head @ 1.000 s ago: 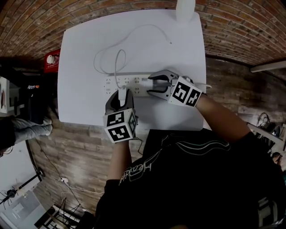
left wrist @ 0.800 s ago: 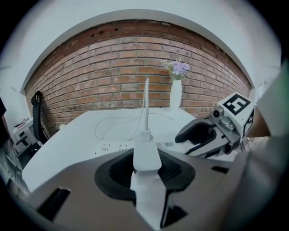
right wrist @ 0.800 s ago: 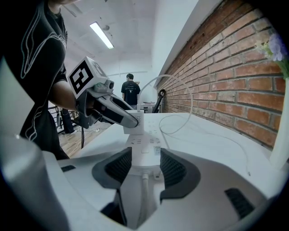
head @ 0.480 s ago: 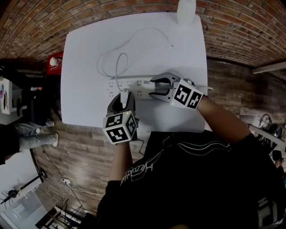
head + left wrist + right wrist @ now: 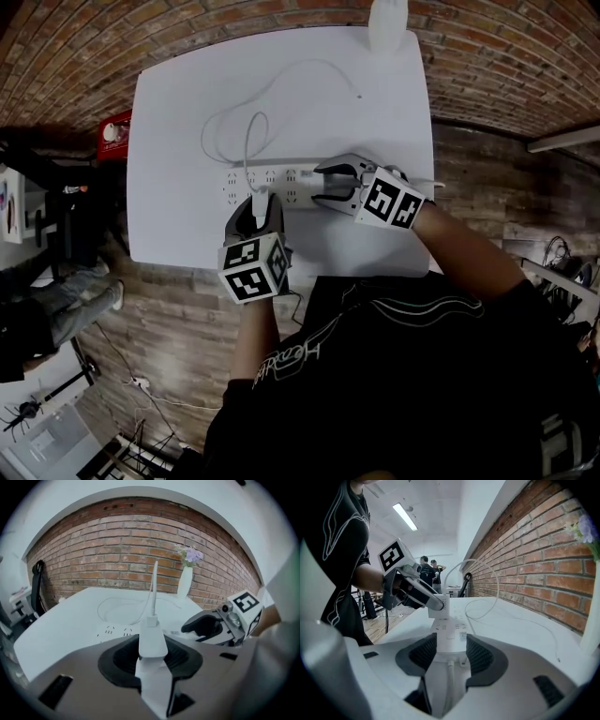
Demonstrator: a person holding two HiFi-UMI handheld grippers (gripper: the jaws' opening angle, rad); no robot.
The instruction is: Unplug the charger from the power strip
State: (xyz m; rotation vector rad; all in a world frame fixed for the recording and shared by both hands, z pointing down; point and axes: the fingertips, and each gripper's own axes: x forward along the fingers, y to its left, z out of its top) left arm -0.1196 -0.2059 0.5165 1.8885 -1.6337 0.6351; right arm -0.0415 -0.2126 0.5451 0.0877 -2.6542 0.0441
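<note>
A white power strip (image 5: 281,175) lies across the middle of the white table (image 5: 178,94). My left gripper (image 5: 260,202) is shut on the white charger (image 5: 152,639), held at the strip's near side. The charger's thin cable (image 5: 248,131) loops away over the table. In the right gripper view the charger (image 5: 439,606) sits at the strip's top face; whether its pins are in a socket I cannot tell. My right gripper (image 5: 323,185) is shut on the right end of the power strip (image 5: 450,632), where the strip's own cord comes out.
A white vase (image 5: 387,23) with flowers stands at the table's far edge by the brick wall. A red object (image 5: 114,131) sits off the table's left side. People stand in the room behind, seen in the right gripper view.
</note>
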